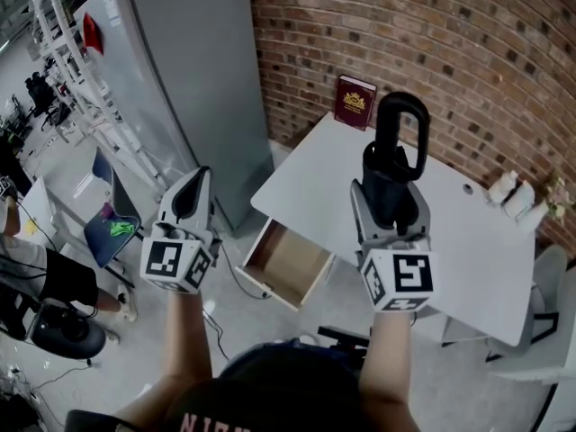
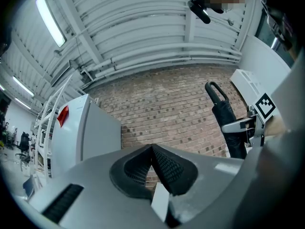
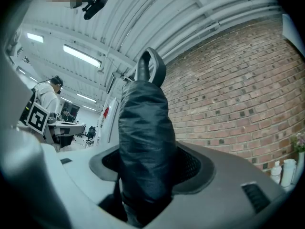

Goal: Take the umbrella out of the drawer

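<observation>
left gripper [image 1: 192, 187] hovers at the left, jaws pressed together with nothing between them, near a tall grey cabinet [image 1: 180, 70]. to its right the drawer [image 1: 290, 261] stands pulled out from the near left edge of the white table [image 1: 468, 241]. further right, the right gripper [image 1: 389, 212] pinches the folded black umbrella [image 1: 392, 174] around its sleeved body, looped handle pointing far, toward the brick wall [image 1: 432, 34]. the umbrella is held clear of the drawer, above the table. a dark red book [image 1: 355, 103] stands at the table's far edge.
</observation>
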Demonstrator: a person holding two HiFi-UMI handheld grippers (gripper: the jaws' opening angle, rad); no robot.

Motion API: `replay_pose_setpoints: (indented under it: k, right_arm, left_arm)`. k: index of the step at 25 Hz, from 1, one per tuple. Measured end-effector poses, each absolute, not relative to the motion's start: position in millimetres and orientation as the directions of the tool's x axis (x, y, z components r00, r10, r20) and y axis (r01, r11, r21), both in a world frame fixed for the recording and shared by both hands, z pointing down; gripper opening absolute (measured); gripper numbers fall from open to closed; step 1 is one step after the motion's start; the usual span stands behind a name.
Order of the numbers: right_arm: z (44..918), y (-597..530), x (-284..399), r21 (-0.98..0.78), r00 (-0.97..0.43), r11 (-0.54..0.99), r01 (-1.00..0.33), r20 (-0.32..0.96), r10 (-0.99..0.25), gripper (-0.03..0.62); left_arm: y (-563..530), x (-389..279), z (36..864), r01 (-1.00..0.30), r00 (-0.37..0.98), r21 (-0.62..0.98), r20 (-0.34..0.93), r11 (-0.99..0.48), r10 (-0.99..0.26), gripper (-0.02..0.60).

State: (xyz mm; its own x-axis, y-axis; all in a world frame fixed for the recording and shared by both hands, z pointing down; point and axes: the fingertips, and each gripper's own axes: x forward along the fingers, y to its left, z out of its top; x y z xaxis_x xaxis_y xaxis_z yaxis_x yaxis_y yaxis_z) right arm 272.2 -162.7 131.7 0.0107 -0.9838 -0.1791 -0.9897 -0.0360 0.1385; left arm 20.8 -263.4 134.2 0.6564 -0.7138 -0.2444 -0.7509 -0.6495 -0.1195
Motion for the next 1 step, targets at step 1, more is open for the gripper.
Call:
replay_pose_setpoints:
  k: [1]
  right_arm:
    - [130.9, -162.6, 272.1, 0.141, 0.011, -0.036, -0.989, -0.179, -0.984, 0.273]
  left_arm:
    - [-263.2, 20.5, 133.5, -0.751, 0.656, -0.121, -0.245, -0.649, -0.714, -0.006]
